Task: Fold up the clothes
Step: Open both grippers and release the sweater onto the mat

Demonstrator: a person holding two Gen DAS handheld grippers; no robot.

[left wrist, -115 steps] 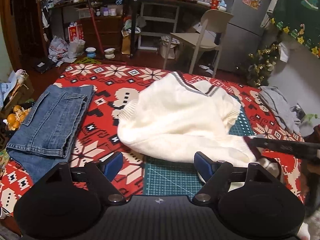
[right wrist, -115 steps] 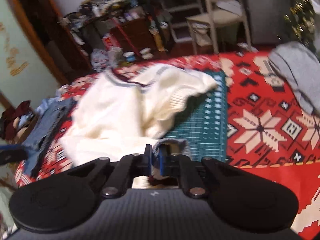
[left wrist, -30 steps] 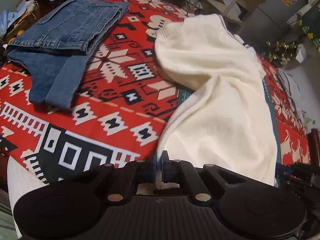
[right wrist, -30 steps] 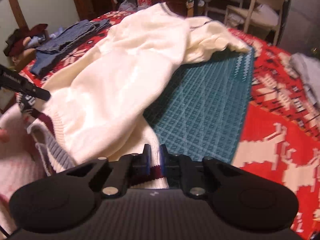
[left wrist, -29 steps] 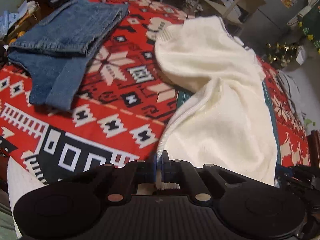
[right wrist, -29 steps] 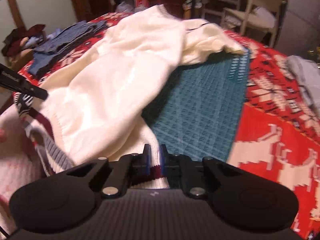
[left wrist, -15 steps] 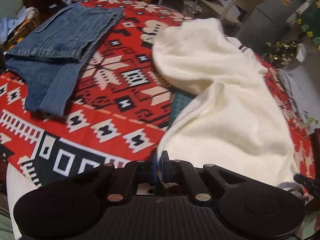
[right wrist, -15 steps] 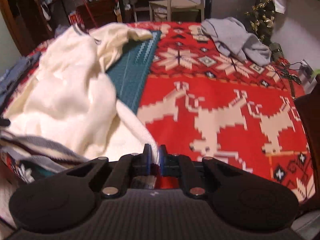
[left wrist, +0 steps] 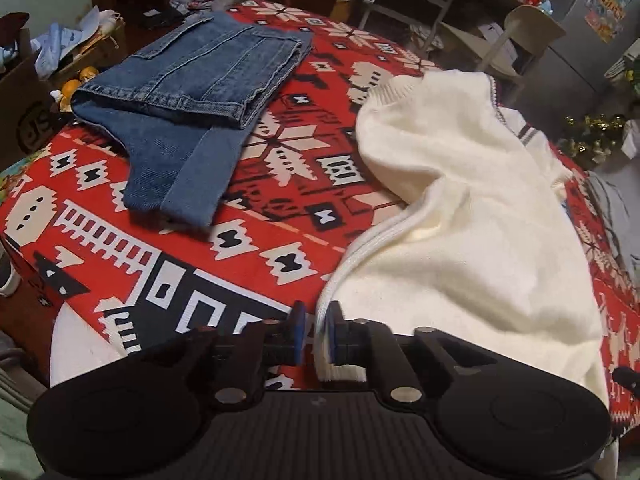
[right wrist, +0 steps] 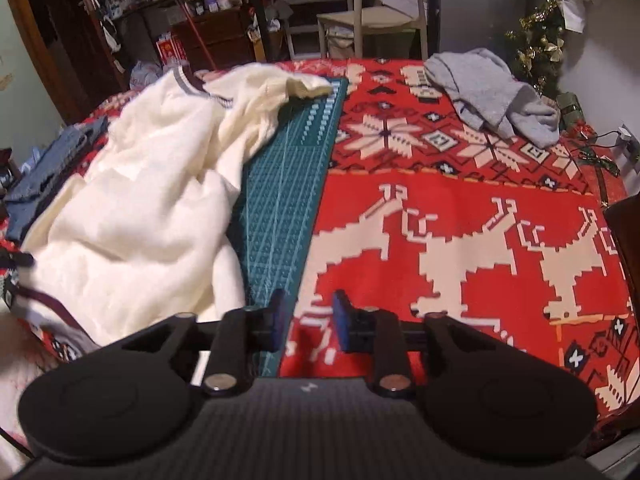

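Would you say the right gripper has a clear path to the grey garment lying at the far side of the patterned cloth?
Probably yes: the right gripper is open and empty, and only bare red patterned cloth lies between it and the grey garment. Whether the reach suffices is unclear.

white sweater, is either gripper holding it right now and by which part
Neither holds it. The left gripper has just been opening; the white sweater hem edge lies between its parted pads. The right gripper has also been opening, with nothing between.

left gripper: jaws have just been opening, sweater hem between them, pinch loosened
right gripper: jaws have just been opening, hem released, nothing between
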